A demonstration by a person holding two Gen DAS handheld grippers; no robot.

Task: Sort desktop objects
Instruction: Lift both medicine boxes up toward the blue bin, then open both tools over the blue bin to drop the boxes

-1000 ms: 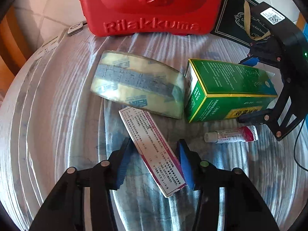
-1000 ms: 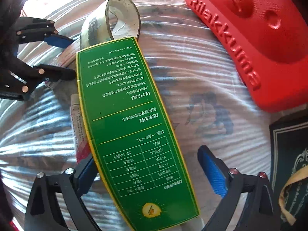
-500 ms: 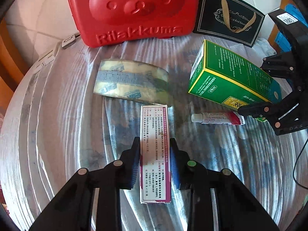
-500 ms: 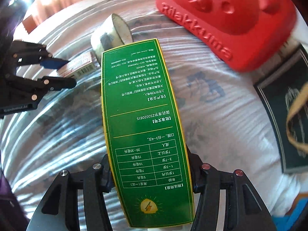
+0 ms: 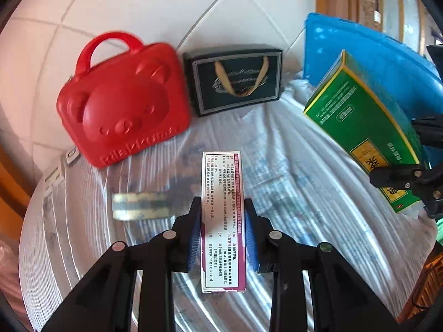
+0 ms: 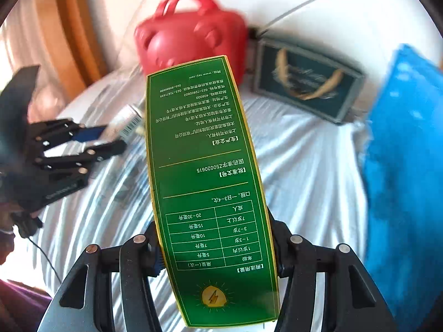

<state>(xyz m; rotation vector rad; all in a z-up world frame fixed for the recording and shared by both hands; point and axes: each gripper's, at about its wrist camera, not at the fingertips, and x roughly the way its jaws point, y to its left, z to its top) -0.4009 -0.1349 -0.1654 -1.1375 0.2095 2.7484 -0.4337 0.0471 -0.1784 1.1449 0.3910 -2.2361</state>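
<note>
The left gripper is pinching a white-and-purple medicine box in front of the red Rilakkuma case; the right gripper is clamping a green medicine box to that case's right, both boxes above the tablecloth.

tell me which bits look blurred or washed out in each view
Left wrist view: the red bear-face case is smeared at its edges, the tape roll is blurred, and the held narrow white box stays sharp. Right wrist view: the background is smeared, bright light blows out the left edge, and the green box stays readable.
</note>
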